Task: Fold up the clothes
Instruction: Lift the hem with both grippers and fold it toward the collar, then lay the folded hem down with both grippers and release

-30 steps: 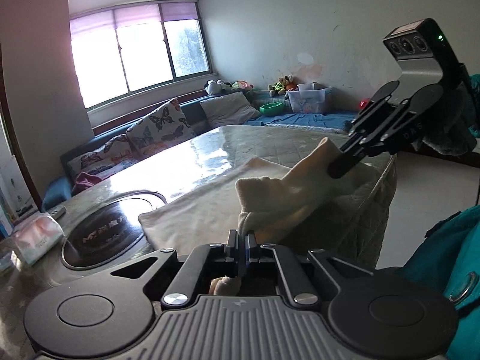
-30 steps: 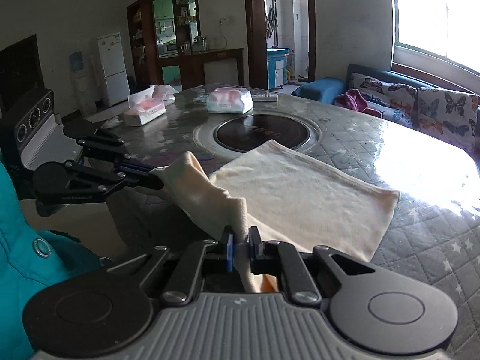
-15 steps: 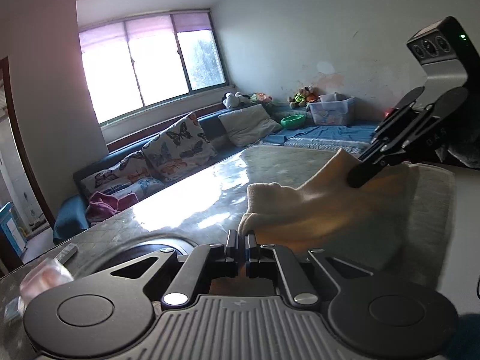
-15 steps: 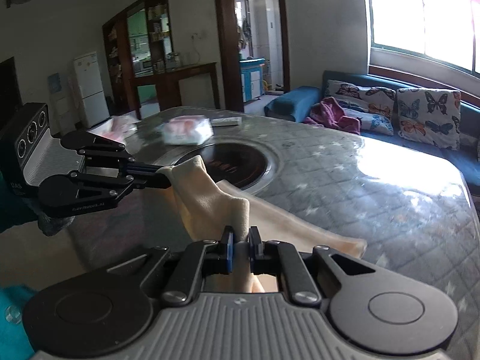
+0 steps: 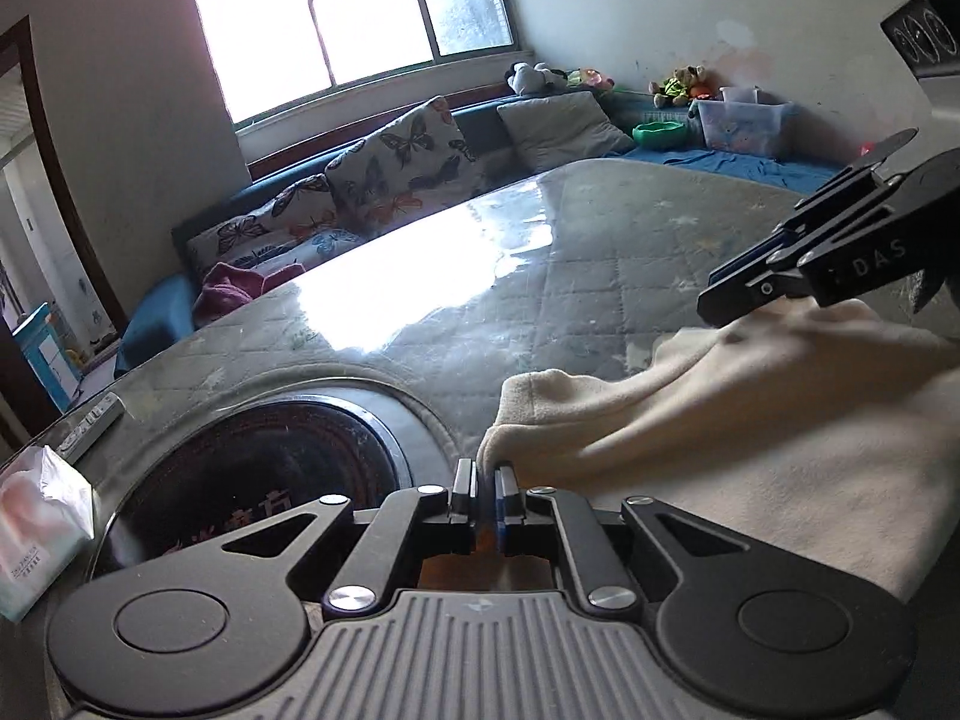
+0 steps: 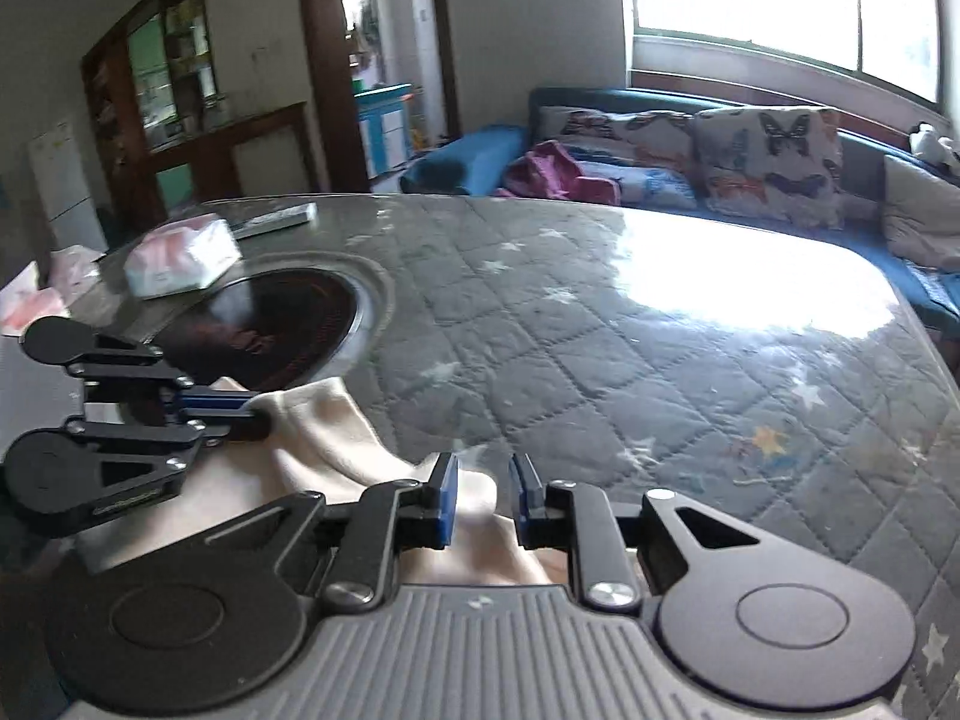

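A cream cloth [image 5: 750,420] lies folded over on the quilted table [image 5: 600,252]. My left gripper [image 5: 486,477] is shut on a corner of the cloth, low over the table by the round inset cooktop [image 5: 264,468]. My right gripper [image 6: 483,477] has its jaws parted with a fold of the cloth [image 6: 336,438] lying between them. In the left wrist view the right gripper [image 5: 720,294] rests on the cloth's far edge. In the right wrist view the left gripper [image 6: 258,411] pinches the cloth's other corner.
Tissue packs [image 6: 180,255] and a remote [image 6: 276,217] lie beyond the cooktop [image 6: 270,330]. Another tissue pack [image 5: 36,522] is at the left. A sofa with butterfly cushions [image 5: 396,162] runs under the window behind the table.
Both grippers carried the cloth's edge forward over the table and down, folding it over. The right gripper's jaws have opened from shut.
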Demonstrator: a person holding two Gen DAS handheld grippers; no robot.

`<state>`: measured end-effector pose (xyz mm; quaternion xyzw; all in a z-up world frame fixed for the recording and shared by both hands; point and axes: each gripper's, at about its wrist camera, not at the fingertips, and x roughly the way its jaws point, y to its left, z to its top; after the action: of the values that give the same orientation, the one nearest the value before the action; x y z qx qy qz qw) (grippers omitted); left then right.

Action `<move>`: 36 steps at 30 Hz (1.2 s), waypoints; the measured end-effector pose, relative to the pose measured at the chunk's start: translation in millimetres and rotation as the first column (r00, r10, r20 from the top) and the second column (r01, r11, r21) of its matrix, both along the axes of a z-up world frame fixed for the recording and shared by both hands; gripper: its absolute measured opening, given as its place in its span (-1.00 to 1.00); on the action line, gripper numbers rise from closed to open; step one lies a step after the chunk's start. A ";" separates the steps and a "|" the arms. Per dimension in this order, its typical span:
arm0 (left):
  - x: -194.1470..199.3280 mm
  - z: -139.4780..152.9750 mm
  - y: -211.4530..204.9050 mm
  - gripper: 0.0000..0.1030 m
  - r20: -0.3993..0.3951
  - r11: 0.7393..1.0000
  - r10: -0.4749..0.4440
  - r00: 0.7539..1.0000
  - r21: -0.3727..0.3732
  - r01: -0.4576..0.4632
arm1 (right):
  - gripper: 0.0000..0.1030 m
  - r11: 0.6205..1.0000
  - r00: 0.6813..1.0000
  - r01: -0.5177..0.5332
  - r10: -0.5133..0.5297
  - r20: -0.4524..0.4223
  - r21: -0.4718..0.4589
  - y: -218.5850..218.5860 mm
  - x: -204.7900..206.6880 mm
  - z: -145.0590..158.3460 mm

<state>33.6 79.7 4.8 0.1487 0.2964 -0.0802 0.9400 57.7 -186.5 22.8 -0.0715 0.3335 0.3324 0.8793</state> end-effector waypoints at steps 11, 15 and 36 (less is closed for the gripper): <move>-0.4 3.0 -3.9 -0.80 0.001 1.000 0.007 1.000 0.005 -0.007 | -0.64 0.997 0.994 0.069 -0.066 -0.092 0.028 -52.9 -34.0 6.1; 0.3 2.2 -4.9 -0.80 0.000 1.000 0.013 1.000 0.011 -0.013 | -0.62 0.994 0.989 0.094 -0.088 -0.123 0.046 -58.8 -35.3 -1.1; 0.2 2.7 -5.7 -0.87 0.000 0.999 0.051 0.999 0.013 -0.051 | -0.87 0.989 0.992 0.001 0.017 0.124 -0.147 -10.6 -34.0 8.9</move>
<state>33.7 74.1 7.4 0.1473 0.3007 -0.0543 0.9407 23.8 -197.0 31.7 -0.1581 0.3013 0.3053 0.8894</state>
